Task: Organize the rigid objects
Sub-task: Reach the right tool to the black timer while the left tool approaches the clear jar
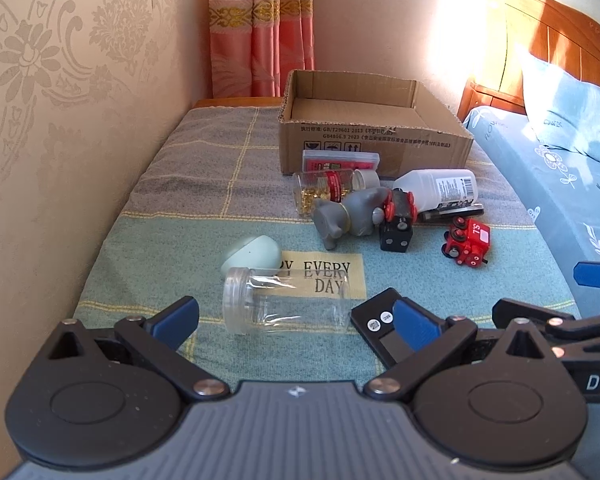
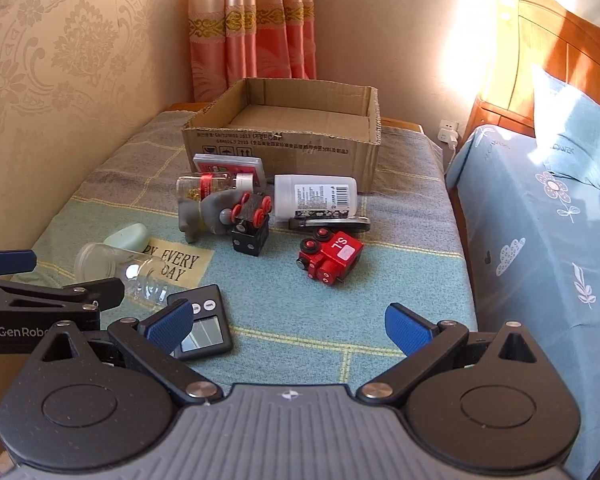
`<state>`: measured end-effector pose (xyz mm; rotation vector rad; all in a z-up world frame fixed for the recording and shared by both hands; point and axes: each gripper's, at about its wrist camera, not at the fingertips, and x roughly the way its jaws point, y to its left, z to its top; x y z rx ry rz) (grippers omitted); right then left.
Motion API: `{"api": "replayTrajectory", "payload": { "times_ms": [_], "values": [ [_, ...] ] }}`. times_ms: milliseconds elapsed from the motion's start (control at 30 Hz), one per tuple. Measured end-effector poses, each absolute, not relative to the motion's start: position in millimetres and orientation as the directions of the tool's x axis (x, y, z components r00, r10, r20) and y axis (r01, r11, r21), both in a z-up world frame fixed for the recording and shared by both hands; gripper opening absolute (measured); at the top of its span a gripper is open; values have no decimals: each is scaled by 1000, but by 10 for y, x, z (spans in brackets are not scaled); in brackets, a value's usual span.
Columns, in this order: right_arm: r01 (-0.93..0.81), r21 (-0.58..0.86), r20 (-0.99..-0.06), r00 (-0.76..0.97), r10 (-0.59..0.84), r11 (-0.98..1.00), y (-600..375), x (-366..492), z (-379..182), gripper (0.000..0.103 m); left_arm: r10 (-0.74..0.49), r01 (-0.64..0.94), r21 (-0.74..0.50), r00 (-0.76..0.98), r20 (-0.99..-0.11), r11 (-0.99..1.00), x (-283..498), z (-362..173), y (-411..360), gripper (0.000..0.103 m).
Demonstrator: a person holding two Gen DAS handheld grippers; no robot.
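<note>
1. Clear jar point(image 1: 286, 300) lies on its side on the table's blanket point(image 1: 180, 184), over the "EVERY DAY" patch, near the left gripper point(image 1: 296, 320).
2. Left jaws wide open, holding nothing; jar sits just ahead, between the pads but untouched.
3. Scale point(image 2: 204, 328) lies flat just beside the jar; right gripper point(image 2: 288, 324) hovers over it, jaws wide open, empty.
4. Mint case point(image 1: 252, 256) touches the jar's far side.
5. Mid-table cluster: grey elephant point(image 1: 348, 216), black train point(image 1: 396, 220), red train point(image 2: 330, 256), white bottle point(image 2: 316, 196), pill jar point(image 1: 324, 192), all lying near the box point(image 2: 284, 136).
6. Box stands open at the far end; red card pack point(image 1: 340, 160) leans against its front.
</note>
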<state>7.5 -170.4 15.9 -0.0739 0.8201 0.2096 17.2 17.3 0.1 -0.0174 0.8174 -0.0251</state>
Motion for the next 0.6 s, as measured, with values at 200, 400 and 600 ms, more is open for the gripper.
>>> {"api": "replayTrajectory", "payload": {
  "times_ms": [200,400,600],
  "values": [
    [-340,14,-724,645,244,940,-1652,140,-9,103,2,-9,-6,689,-725,1000,217,-50,351,102],
    [-424,18,-762,581,287,906,-1516,259,-271,103,-8,-12,-21,659,-752,1000,280,-189,491,102],
    [-484,17,-794,525,306,875,-1277,432,-552,103,-47,12,-51,642,-765,999,335,-257,495,102]
  ]
}}
